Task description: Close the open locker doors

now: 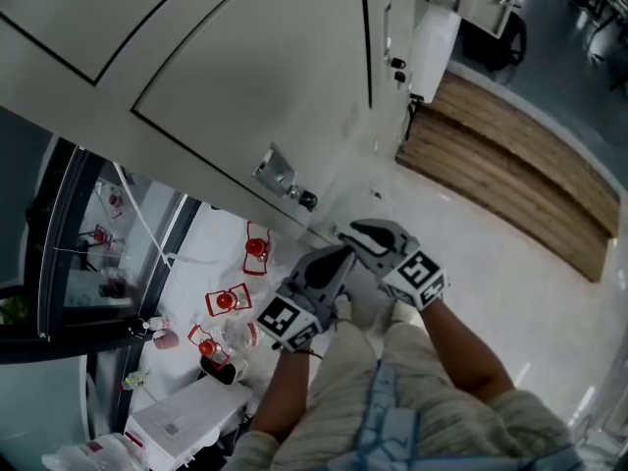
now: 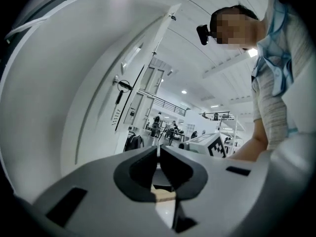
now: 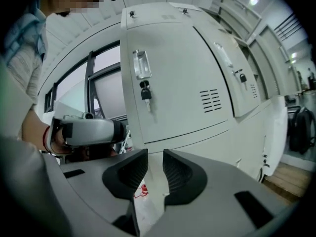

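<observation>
Head view: bright, even indoor light. Pale locker door (image 1: 245, 67) carries almost no shadow. Daylight enters through the window (image 1: 118, 214) at left, and the glossy floor (image 1: 471, 263) shows soft glare streaks lower right. Slightly soft overall. Both gripper views: heavy fisheye bending, black vignette in the corners, nearest foreground out of focus. Left gripper view has ceiling lights (image 2: 183, 91) as small hot spots. Right gripper view is sharp on the door, window panes washed out.
</observation>
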`<move>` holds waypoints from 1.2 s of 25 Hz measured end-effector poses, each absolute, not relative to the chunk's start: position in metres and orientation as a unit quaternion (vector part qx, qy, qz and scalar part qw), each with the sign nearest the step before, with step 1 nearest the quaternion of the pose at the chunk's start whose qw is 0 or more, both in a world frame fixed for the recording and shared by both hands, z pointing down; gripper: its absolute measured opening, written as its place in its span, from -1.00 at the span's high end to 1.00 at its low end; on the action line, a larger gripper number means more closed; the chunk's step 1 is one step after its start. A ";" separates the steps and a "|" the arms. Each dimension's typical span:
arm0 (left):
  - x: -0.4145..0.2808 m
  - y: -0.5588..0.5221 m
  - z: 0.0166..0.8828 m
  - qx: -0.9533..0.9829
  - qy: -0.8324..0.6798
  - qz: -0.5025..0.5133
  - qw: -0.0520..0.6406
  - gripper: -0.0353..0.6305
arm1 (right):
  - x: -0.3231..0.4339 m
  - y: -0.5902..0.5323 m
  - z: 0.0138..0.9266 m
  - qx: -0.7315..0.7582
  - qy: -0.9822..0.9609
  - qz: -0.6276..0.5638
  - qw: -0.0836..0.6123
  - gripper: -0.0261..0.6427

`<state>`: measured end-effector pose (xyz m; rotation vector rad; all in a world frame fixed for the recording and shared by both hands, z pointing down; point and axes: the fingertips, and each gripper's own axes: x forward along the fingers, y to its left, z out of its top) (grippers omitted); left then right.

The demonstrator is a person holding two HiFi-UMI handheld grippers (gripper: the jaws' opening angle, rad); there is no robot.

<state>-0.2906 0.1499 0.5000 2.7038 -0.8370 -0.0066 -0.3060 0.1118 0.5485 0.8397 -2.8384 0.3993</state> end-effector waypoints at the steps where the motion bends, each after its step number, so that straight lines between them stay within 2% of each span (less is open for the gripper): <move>1: -0.285 0.149 0.498 0.945 -0.288 -0.002 0.155 0.88 | -0.297 0.112 0.543 0.286 -0.947 0.131 0.074 0.64; 30: -0.010 0.104 0.445 0.989 -0.109 -0.011 0.095 0.88 | 0.006 0.096 0.464 0.457 -0.887 0.059 0.034 0.64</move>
